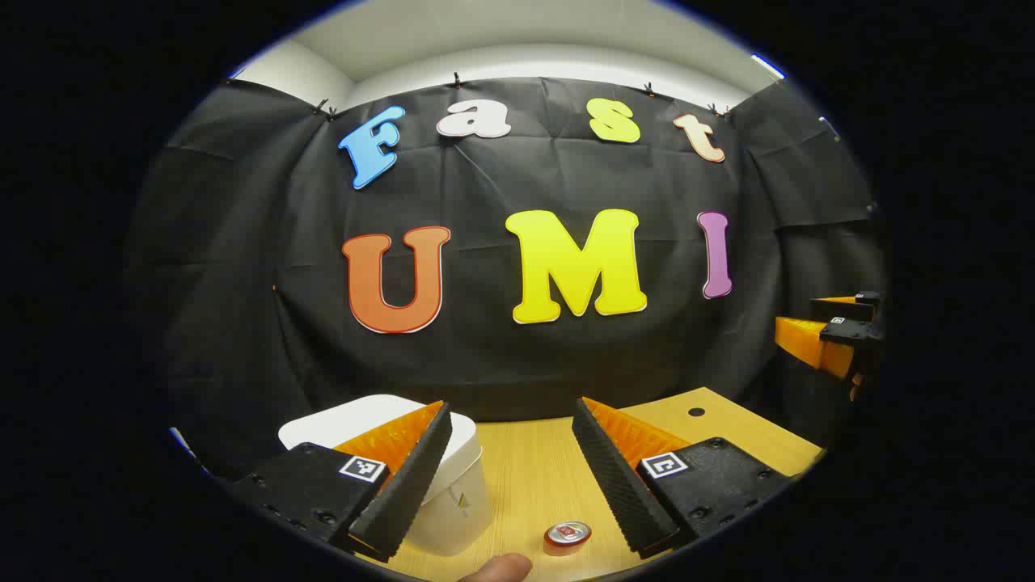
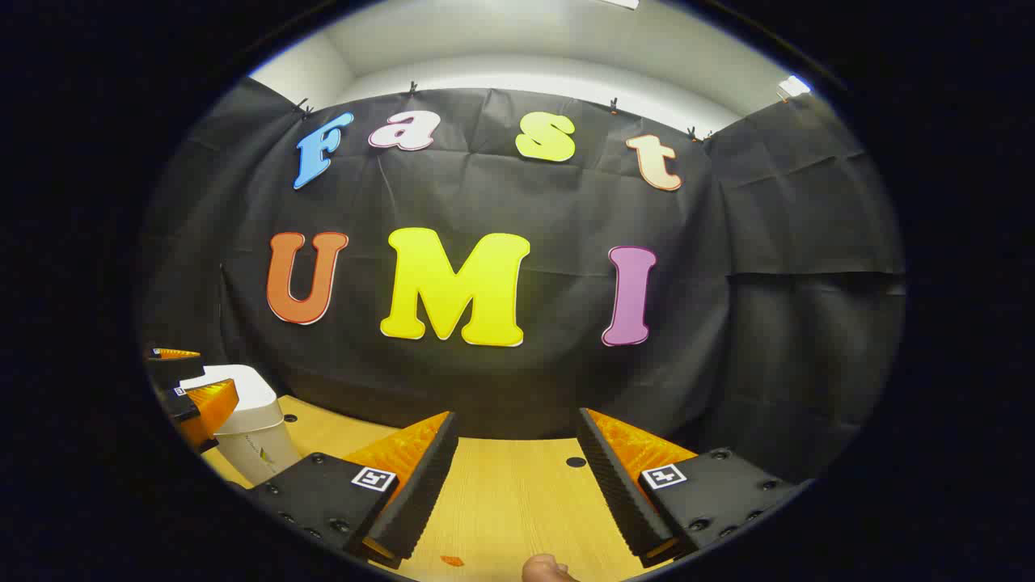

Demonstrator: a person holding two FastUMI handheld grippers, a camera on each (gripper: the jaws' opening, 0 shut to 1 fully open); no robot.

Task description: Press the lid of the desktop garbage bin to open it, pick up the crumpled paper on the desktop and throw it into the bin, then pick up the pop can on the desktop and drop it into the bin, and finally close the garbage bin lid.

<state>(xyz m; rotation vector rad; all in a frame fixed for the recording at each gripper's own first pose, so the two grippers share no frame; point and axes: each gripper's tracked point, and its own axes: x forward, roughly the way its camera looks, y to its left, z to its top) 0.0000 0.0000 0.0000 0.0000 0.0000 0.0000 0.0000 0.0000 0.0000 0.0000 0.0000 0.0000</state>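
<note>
Left gripper [image 1: 509, 477]: jaws spread wide, grasping nothing, held above the desktop [image 1: 534, 477]. Between its fingers, at about 6 o'clock in the left gripper view, the pop can [image 1: 568, 533] stands upright on the wood, seen from above. At 7 o'clock, partly behind the left finger, sits the garbage bin [image 1: 453, 493], its lid [image 1: 356, 420] lying flat and apparently closed; its contents are hidden.

Right gripper [image 2: 513, 485]: jaws likewise released and empty, over bare desktop. In the right gripper view the bin stands at 8 o'clock, with the other gripper beside it.

Progress, as judged: the lid appears unpressed and the can remains out, so most or all steps seem outstanding. The crumpled paper cannot be located.
</note>
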